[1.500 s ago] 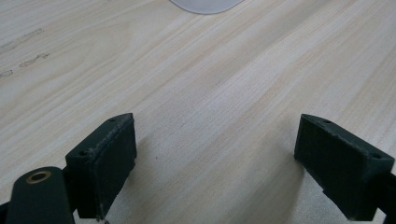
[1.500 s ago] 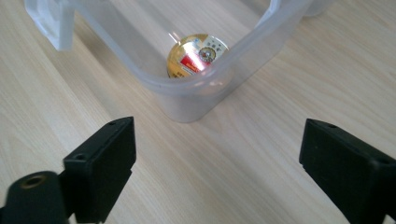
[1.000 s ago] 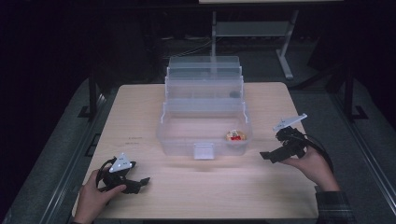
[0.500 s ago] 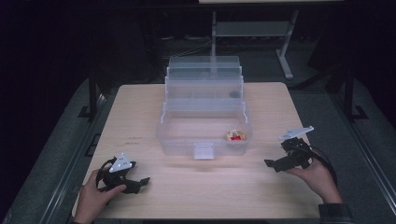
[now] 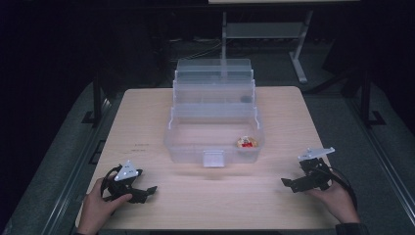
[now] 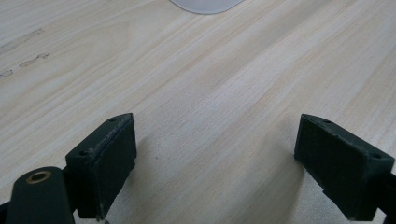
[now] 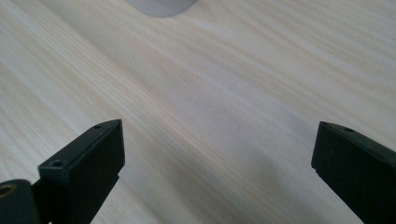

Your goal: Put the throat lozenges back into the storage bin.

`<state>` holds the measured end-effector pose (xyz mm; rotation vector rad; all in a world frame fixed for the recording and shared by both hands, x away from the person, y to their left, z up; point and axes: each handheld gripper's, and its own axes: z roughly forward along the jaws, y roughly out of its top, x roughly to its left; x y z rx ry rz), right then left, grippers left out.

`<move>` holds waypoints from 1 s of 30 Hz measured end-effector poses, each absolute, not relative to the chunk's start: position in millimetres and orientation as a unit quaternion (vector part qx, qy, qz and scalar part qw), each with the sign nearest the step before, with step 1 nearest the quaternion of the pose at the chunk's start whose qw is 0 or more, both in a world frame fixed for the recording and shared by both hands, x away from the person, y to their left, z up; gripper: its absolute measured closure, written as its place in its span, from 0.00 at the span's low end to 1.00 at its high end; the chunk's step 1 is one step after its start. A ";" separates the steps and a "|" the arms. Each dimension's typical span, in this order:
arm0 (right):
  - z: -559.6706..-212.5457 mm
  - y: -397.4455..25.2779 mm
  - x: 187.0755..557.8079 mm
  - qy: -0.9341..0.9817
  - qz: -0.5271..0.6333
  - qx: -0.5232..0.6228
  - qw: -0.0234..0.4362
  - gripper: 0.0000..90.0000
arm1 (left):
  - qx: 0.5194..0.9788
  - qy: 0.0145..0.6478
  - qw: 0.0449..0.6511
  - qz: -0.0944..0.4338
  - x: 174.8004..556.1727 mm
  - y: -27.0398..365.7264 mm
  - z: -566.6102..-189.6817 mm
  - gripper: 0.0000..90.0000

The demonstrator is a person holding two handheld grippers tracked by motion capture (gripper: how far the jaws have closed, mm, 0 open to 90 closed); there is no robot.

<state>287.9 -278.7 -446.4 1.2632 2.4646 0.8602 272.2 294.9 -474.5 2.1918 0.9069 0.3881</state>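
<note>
**Sizing up the clear tackle box before I touch it**

Looking down from the high view, I take the clear tiered box (image 5: 214,128) as my landmark; it stands open in the middle of the counter (image 5: 147,112), its trays stepped back and upward away from me. My left gripper (image 5: 142,192) rests on the counter well in front of the box and off to its left, and my right gripper (image 5: 292,183) sits well in front and to its right. Neither touches the box. A small red and yellow thing (image 5: 244,142) lies in the front right corner of the bottom tray; I cannot tell what it is. A small latch tab (image 5: 213,157) sits at the middle of the box's front wall.

From the left gripper view, my jaws stand wide apart over bare wood, with nothing between them. A rounded pale corner of the box (image 6: 205,4) peeks in at the top edge.

From the right gripper view, the jaws are likewise spread wide and empty, with a box corner (image 7: 161,5) at the top.

I judge the box light, stiff, thin-walled and slippery, and hinged trays may swing. I would pinch a tray rim or the latch tab gently, steadying the other side.
</note>
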 end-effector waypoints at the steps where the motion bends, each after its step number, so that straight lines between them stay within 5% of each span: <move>1: -448.9 -279.9 286.6 0.843 0.295 0.434 0.120 0.03 | 0.851 0.352 0.361 0.151 272.2 294.9 -474.5 0.13; 30: -483.6 -296.3 261.4 0.808 0.337 0.451 0.171 0.00 | 0.851 0.351 0.360 0.151 272.1 294.8 -474.5 0.13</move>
